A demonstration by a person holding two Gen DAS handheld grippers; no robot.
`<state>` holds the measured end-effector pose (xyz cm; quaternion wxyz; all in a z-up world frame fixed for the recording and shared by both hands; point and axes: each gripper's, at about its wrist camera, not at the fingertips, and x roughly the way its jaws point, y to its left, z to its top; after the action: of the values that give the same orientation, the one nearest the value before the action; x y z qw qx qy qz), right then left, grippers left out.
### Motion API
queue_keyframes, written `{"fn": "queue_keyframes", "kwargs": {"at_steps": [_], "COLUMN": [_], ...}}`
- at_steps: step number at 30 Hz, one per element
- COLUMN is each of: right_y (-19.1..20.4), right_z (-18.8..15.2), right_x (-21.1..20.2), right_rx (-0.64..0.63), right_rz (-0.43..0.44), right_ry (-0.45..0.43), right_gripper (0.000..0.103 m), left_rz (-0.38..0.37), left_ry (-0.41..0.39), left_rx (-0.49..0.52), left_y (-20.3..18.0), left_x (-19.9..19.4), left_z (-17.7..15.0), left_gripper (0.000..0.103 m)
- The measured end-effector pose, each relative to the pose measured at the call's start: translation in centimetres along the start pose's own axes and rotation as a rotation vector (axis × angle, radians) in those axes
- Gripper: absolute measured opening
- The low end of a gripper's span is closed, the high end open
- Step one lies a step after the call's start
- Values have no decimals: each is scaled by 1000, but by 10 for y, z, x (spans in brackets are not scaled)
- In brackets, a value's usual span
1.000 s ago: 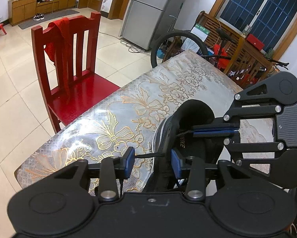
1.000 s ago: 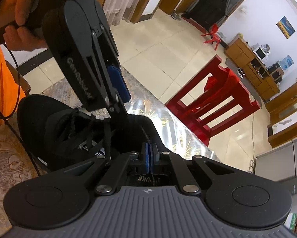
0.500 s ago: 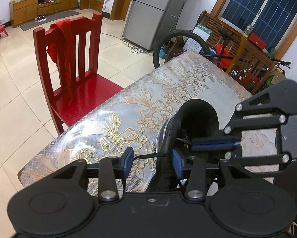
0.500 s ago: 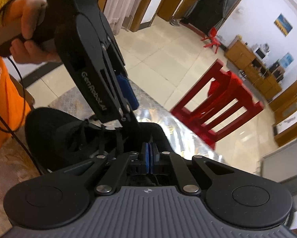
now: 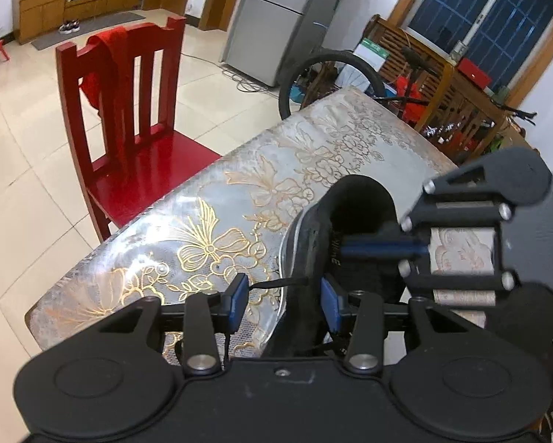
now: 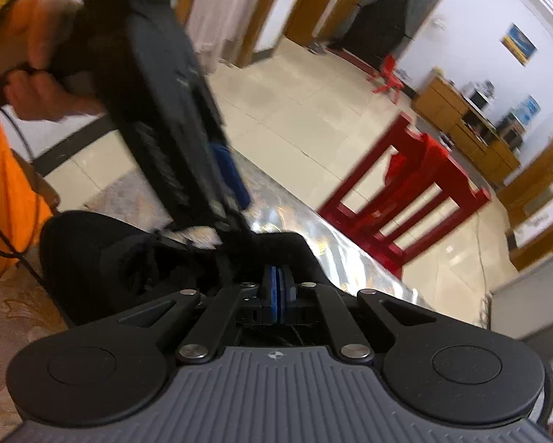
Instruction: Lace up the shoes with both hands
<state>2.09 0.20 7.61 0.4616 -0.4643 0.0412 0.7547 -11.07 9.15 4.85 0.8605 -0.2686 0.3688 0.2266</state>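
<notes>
The left gripper reaches toward twelve o'clock, fingers spread astride the black shoe, while the right gripper enters from three o'clock, pads pressed together.

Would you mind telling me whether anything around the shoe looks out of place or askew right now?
Only small things: the black shoe sits close to the table edge beside the red chair, and a loose lace end stretches sideways across the open left gripper. The right gripper is shut at the shoe's collar.
</notes>
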Motion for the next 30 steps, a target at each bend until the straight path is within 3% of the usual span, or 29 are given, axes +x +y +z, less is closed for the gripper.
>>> {"fn": "queue_keyframes", "kwargs": {"at_steps": [6, 13, 16, 17, 20, 22, 25, 26, 27, 29, 30], "right_y": [1, -3, -13, -18, -31, -29, -13, -6, -1, 7, 4], "right_z": [4, 6, 10, 13, 27, 39, 45, 42, 40, 38, 35], "right_x": [-5, 6, -5, -10, -18, -9, 22, 33, 37, 40, 29], "right_rx": [10, 54, 101, 133, 236, 228, 91, 42, 38, 54, 155], "right_rz": [25, 43, 47, 50, 75, 76, 51, 37, 24, 0, 0], "right_ry": [-40, -14, 11, 12, -13, -4, 88, 134, 144, 147, 81], "right_gripper": [2, 3, 14, 26, 28, 28, 25, 13, 4, 1, 1], "left_rz": [-12, -51, -73, -78, -92, -92, -85, -84, -85, -95, -95], "left_ry": [6, 27, 23, 19, 17, 20, 24, 25, 26, 31, 41], "left_rx": [20, -9, 29, 46, 70, 78, 84, 86, 89, 102, 117], "left_y": [-1, 9, 9, 9, 9, 11, 20, 23, 27, 33, 35], "left_x": [3, 4, -1, -3, -7, -10, -14, -16, -16, -13, -8], "left_z": [-2, -7, -9, -10, -12, -15, -17, -18, -18, -19, -19], "left_gripper": [40, 40, 40, 40, 38, 38, 38, 37, 37, 37, 37]}}
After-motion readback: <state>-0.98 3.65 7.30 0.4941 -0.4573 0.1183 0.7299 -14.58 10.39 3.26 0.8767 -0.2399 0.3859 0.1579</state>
